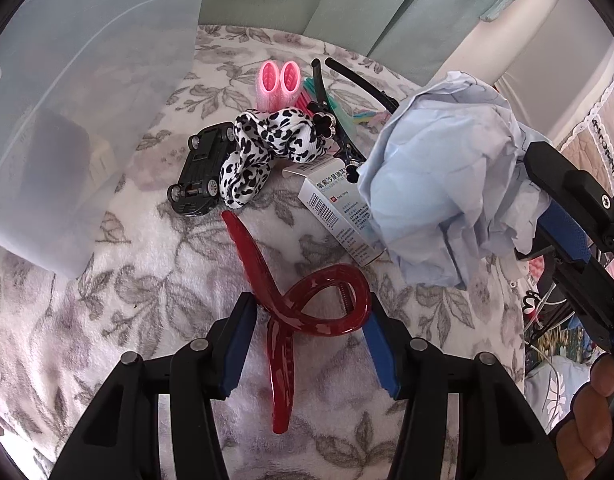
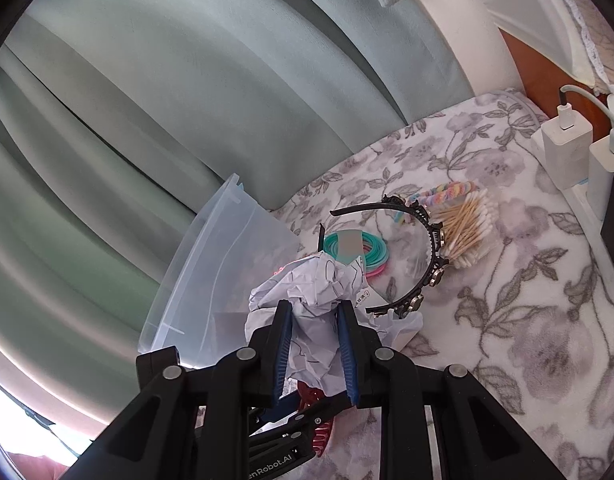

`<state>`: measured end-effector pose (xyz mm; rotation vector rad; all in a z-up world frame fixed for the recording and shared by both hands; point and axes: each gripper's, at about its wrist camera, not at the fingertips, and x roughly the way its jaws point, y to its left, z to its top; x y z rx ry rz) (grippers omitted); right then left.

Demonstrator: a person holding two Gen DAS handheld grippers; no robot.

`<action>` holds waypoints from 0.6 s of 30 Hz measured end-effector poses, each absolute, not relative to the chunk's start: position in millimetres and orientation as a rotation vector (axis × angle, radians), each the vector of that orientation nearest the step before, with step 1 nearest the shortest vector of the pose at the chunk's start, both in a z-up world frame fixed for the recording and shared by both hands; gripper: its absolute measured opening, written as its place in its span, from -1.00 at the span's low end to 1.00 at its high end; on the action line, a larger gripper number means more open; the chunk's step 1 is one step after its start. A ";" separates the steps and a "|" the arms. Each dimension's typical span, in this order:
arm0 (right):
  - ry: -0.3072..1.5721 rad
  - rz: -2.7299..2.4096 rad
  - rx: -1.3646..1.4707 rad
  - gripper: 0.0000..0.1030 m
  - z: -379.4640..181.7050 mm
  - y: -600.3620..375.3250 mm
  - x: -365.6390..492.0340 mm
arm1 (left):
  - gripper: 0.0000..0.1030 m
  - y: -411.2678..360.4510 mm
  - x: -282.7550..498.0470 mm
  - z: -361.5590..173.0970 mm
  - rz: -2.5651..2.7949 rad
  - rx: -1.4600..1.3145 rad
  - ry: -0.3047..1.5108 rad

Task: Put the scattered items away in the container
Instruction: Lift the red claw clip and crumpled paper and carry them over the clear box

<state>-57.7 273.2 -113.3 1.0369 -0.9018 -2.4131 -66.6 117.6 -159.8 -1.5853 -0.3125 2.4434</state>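
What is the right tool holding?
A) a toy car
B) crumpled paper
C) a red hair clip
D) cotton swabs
B: the right tool is shut on the crumpled paper, lifted above the blanket; the red clip sits between the left tool's fingers, and the toy car lies on the blanket.

Domestic setting, most likely a bedroom. Work surface is a soft fleece blanket [image 1: 155, 280] printed with grey flowers and leaves, backed by pale green curtains [image 2: 187, 92]. White phone chargers [image 2: 567, 136] with cables sit at the blanket's edge against a wooden panel. Personal clutter throughout: pink hair rollers [image 1: 279, 80], a black headband [image 2: 411, 240], cotton swabs [image 2: 467, 228], a toy car [image 1: 203, 168], a medicine box [image 1: 339, 216].
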 end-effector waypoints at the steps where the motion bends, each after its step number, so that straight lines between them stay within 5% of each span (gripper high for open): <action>1: -0.904 -2.416 1.034 -0.51 -111.5 274.2 -56.1 | 0.07 118.7 -65.4 -157.5 2.442 -1.580 -0.313; 18: -0.962 -2.548 0.980 -0.51 -69.6 285.8 -19.1 | 0.07 83.3 -34.2 -106.7 2.423 -1.427 -0.344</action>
